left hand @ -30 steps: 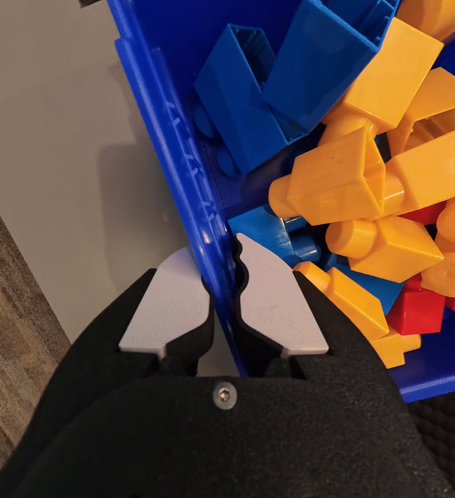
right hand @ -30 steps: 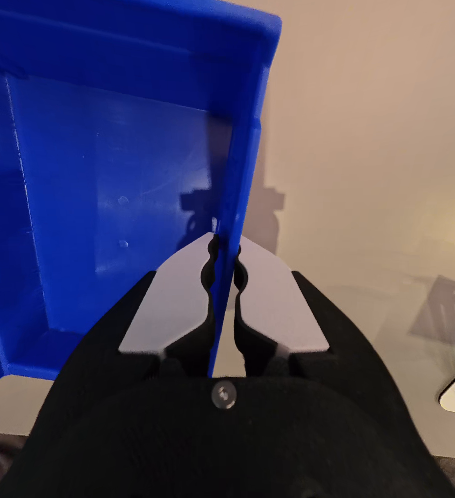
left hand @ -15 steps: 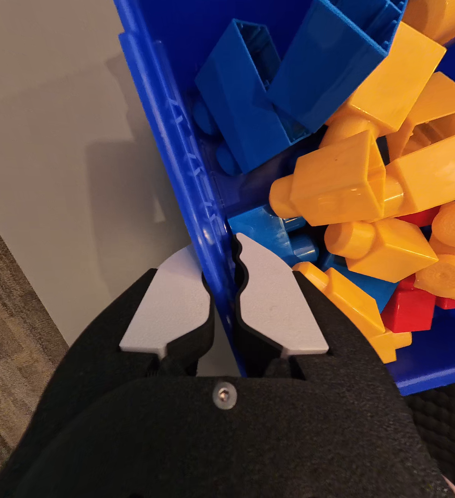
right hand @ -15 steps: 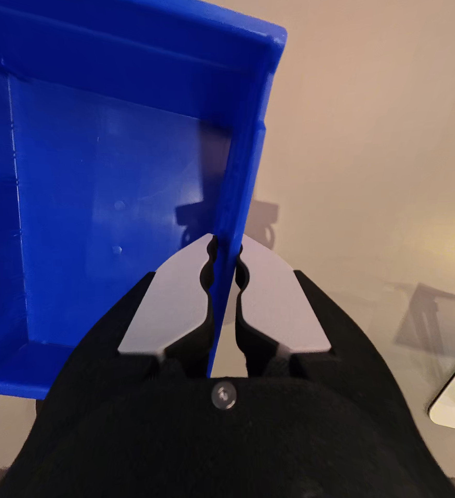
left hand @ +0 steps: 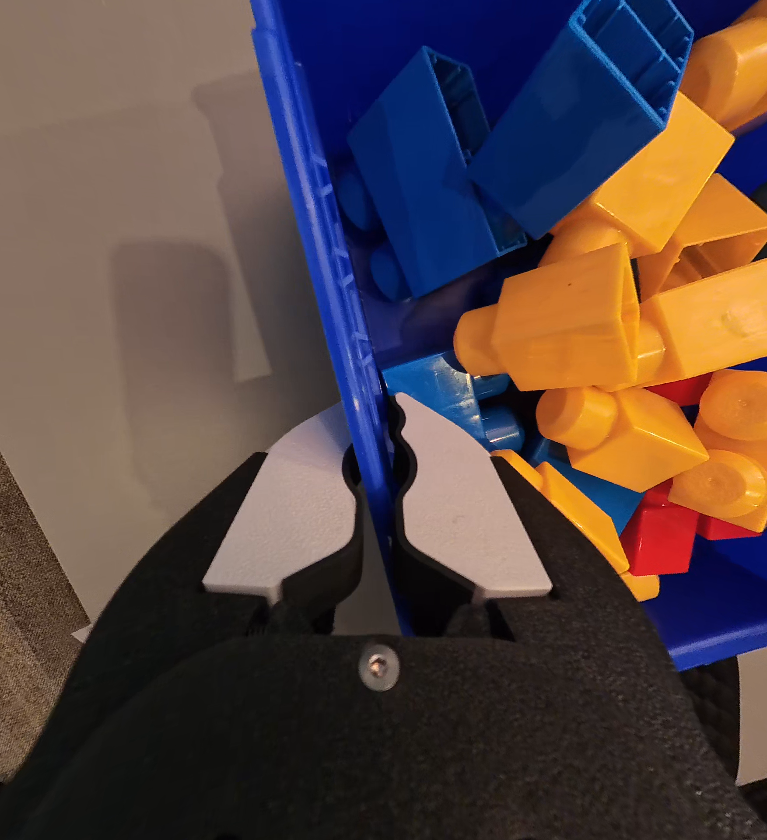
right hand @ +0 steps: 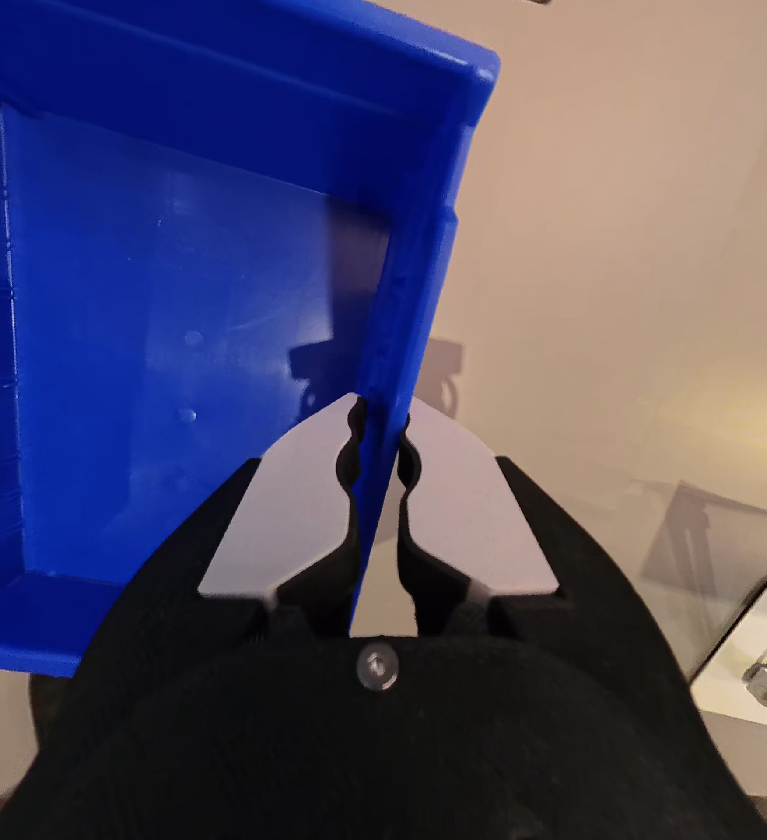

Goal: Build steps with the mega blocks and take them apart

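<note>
A blue plastic bin [left hand: 322,236] holds several mega blocks: yellow ones [left hand: 568,327], blue ones [left hand: 422,182] and red ones [left hand: 658,541], piled at its left end. My left gripper [left hand: 374,436] is shut on the bin's left wall, one finger inside, one outside. My right gripper [right hand: 381,422] is shut on the bin's right wall [right hand: 418,272]. The part of the bin's floor [right hand: 168,341] in the right wrist view is bare. The bin looks tilted and held off the table.
A pale table [left hand: 99,204] lies under the bin, with carpet floor [left hand: 4,522] past its left edge. A white device with a metal part [right hand: 754,654] sits at the right on the table. A black rounded object [left hand: 763,809] shows below the bin. Some 85 centimeters of space lies between my two pairs of fingers.
Both grippers keep their grip on the bin walls. The bin has shifted and tilted a little. The blocks have slid slightly, and the white device at the right shows more.
</note>
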Demonstrator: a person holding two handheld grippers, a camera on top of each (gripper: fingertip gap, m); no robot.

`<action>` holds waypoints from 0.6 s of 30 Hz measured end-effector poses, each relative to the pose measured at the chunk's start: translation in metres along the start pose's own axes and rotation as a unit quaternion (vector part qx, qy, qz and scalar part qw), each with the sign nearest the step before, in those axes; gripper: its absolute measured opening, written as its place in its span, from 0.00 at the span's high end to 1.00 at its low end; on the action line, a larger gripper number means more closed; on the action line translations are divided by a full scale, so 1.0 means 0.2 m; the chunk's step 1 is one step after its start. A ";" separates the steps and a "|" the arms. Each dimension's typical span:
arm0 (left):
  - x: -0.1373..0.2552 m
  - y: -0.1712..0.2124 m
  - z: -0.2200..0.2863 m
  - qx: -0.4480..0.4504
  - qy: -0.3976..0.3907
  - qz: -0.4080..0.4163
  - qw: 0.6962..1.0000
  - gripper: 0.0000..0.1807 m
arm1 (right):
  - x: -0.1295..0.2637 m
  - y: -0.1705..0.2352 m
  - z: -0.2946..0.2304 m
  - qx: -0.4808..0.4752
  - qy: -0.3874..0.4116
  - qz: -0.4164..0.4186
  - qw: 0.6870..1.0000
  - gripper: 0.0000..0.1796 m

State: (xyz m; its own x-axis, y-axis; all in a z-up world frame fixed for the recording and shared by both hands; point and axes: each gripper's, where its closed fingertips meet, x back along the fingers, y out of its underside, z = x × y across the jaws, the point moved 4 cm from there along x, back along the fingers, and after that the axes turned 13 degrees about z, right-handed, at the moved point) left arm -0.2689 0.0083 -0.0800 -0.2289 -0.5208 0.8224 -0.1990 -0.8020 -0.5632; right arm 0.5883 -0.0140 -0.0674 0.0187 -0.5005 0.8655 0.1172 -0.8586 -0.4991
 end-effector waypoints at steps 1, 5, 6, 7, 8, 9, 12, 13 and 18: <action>0.00 0.00 0.00 -0.001 0.000 -0.002 1.000 0.96 | 0.00 0.00 0.00 0.005 0.003 0.002 1.000 0.92; 0.02 0.03 0.00 0.003 0.003 -0.012 1.000 0.96 | 0.00 0.00 -0.01 0.018 0.012 0.006 1.000 0.91; 0.03 0.03 0.00 0.006 0.004 -0.015 1.000 0.96 | 0.00 0.00 -0.01 0.021 0.013 0.006 1.000 0.91; 0.03 0.04 0.00 0.011 0.004 -0.015 1.000 0.96 | 0.00 0.00 -0.01 0.028 0.015 0.005 0.999 0.91; 0.03 0.04 -0.01 0.014 0.005 -0.016 1.000 0.96 | 0.00 0.00 -0.01 0.036 0.016 0.003 0.999 0.91; 0.03 0.04 -0.01 0.015 0.005 -0.017 1.000 0.96 | 0.00 0.00 -0.01 0.040 0.015 0.001 0.999 0.91; 0.03 0.04 0.00 0.010 -0.002 -0.021 1.000 0.96 | -0.01 -0.01 0.00 0.032 0.008 0.000 0.999 0.91; 0.03 0.04 0.00 0.009 -0.004 -0.023 1.000 0.96 | -0.01 -0.01 0.00 0.031 0.009 0.002 0.999 0.91; 0.03 0.04 0.00 0.012 0.000 -0.020 1.000 0.96 | -0.01 -0.02 -0.01 0.021 0.027 0.014 0.999 0.91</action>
State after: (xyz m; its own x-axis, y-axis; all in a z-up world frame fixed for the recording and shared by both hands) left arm -0.2724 -0.0008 -0.0797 -0.2221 -0.4877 0.8443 -0.1853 -0.8290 -0.5276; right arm 0.5864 -0.0103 -0.0682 -0.0309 -0.5303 0.8473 0.1593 -0.8394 -0.5196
